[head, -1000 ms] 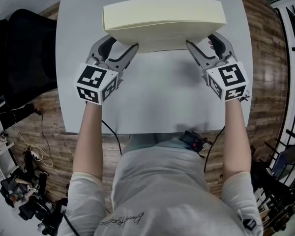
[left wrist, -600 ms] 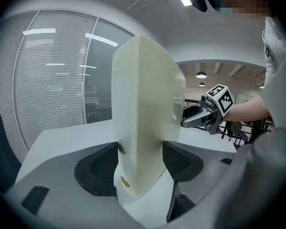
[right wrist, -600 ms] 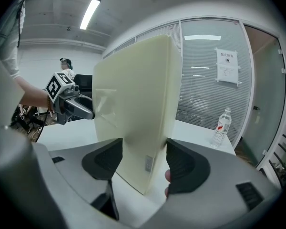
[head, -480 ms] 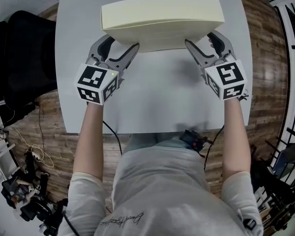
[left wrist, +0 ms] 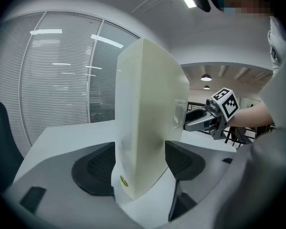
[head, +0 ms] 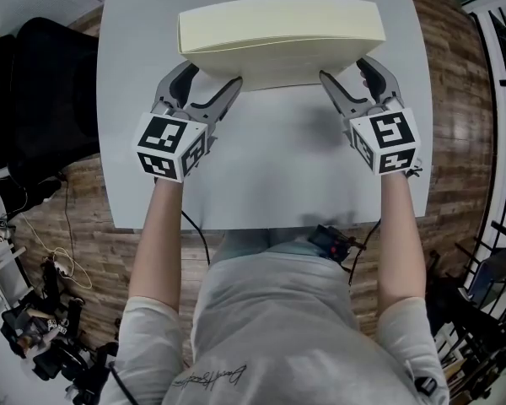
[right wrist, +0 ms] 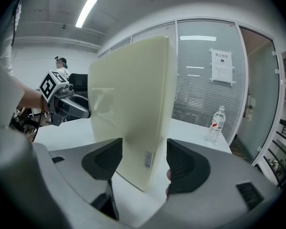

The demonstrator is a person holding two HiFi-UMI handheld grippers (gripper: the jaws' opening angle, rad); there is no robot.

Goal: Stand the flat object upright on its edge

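While L gripper (left wrist: pixel 138 168) jaws are opening wide, cream panel (head: pixel 278 36) stands upright on its long edge at the far side of the table (head: pixel 270 159), its ends between both pad pairs, unclamped. R gripper (right wrist: pixel 144 163) jaws are apart too, holding nothing. Yellow sticker (left wrist: pixel 122 180) and grey label (right wrist: pixel 147 160) on the panel ends are unreadable. Wall notice (right wrist: pixel 222 67) print is too small; bottle (right wrist: pixel 215 125) has a red label.
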